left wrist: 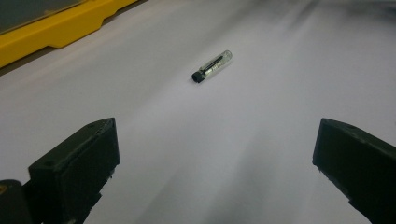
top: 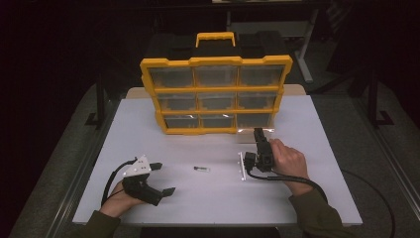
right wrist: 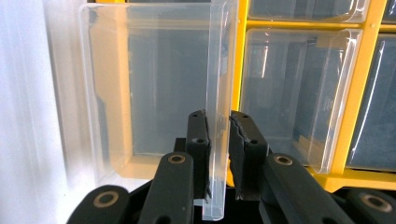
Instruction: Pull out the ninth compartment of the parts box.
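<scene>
A yellow organizer case [top: 216, 94] stands upright at the back of the white table [top: 317, 148], its clear drawers facing me. My right gripper [top: 258, 133] reaches to its bottom right drawer [top: 255, 129]. In the right gripper view the jaws of that gripper [right wrist: 218, 126] are shut on a thin wall of this clear drawer [right wrist: 154, 84], which sticks out from the yellow frame. A small clear vial with a black cap [top: 201, 169] lies on the table's middle. My left gripper [top: 164, 178] rests at the front left, open and pointing toward the vial [left wrist: 212, 66], some way short of it.
A thin pale strip [top: 241, 166] lies on the table just left of my right hand. The right gripper's black cable [top: 346, 174] loops off the table's right edge. A dark bench stands behind the organizer, and dark floor surrounds the table.
</scene>
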